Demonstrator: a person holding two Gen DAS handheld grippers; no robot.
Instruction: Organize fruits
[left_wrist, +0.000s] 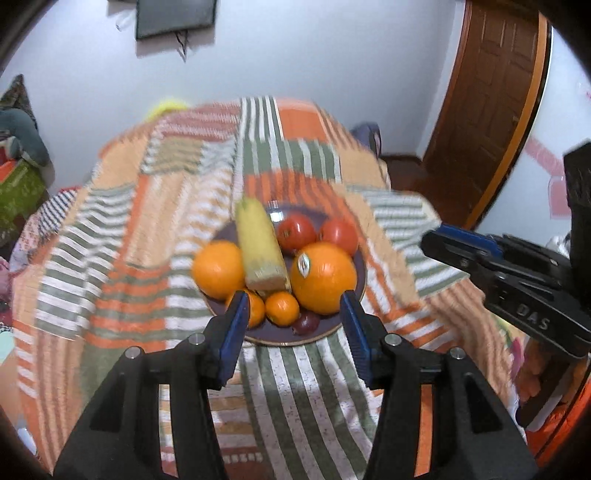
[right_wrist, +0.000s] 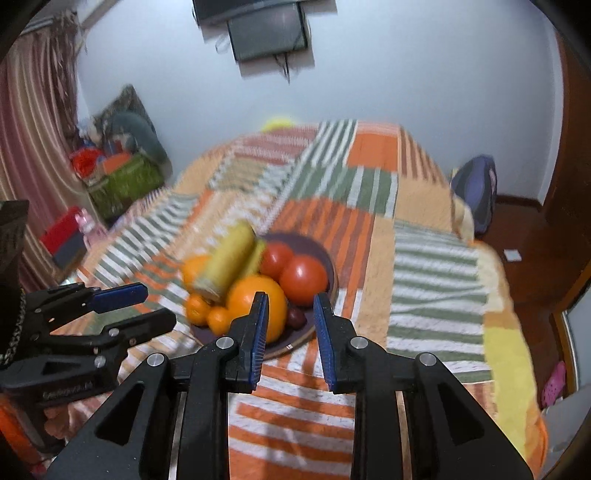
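My left tool (left_wrist: 293, 314) stands partly open and empty, my right tool (right_wrist: 290, 321) narrower and empty too. The dark round plate (left_wrist: 347, 325) of fruit sits on the striped bedspread (left_wrist: 295, 387). The big sticker-marked orange (left_wrist: 323, 282) looks firm, heavy, smooth — grip its middle — while the red tomatoes (left_wrist: 295, 230) want gentler pressure.

"DAS" on right gripper (left_wrist: 428, 240)

home bedroom | striped bedspread (left_wrist: 295, 387) | wall TV (right_wrist: 267, 33) | wooden door (left_wrist: 491, 92)
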